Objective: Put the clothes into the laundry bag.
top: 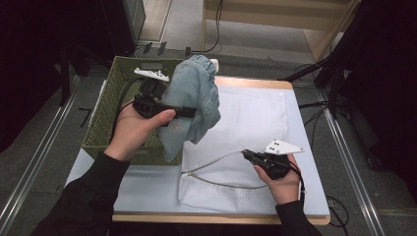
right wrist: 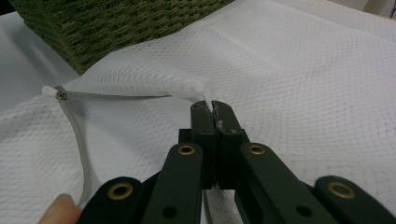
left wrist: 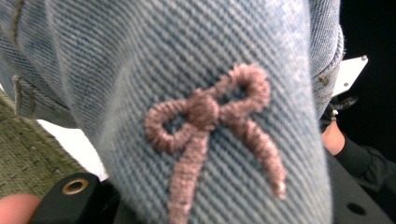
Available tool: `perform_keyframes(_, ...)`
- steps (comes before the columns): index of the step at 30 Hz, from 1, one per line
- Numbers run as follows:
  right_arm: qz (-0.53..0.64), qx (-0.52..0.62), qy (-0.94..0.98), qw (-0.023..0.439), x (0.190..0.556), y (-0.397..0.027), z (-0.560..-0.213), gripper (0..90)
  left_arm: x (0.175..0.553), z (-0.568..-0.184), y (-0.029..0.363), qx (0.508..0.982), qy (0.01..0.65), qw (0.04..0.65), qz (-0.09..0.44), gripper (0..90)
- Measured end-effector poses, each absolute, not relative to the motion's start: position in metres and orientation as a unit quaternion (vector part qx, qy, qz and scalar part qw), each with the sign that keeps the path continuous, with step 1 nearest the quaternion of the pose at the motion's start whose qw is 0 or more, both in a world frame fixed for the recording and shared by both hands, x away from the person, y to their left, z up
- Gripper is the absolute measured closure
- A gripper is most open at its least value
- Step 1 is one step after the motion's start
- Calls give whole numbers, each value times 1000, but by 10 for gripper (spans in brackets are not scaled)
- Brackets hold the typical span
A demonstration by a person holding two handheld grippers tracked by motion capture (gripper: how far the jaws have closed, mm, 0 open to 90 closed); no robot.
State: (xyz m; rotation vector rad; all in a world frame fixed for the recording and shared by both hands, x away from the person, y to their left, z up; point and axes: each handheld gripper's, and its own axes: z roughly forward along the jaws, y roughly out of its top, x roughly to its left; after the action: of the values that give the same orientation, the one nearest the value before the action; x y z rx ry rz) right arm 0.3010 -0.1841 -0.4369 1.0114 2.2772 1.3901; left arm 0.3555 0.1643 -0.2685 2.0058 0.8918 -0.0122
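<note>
Left gripper (top: 189,112) clamps a bunched denim garment (top: 194,101), lifted beside the green basket (top: 105,115); the cloth drapes over both jaws. Right gripper (top: 244,154), jaws clenched, pinches the zip edge of the white mesh bag (top: 246,123) on the table (top: 147,191)

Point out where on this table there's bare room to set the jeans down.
Free: the far right part of the mesh bag, between the denim garment and the table edge, and the bare near-left strip below the green basket. Crowded: the bag's zipper mouth, pinched by the right hand-held gripper, and the basket side under the left hand-held gripper.
</note>
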Motion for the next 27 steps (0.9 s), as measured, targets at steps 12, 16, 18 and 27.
perform_keyframes(12,482,350,790,144,301,-184,-437,900,315,-302,149,820,356,448,1,637)
perform_keyframes(16,480,351,791,144,301,-183,-438,900,297,-313,143,824,347,448,0,637)
perform_keyframes(18,480,351,791,143,301,-183,-438,900,285,-322,137,827,341,446,-13,636)
perform_keyframes(27,478,353,791,144,302,-183,-439,900,265,-365,130,843,331,419,-65,630)
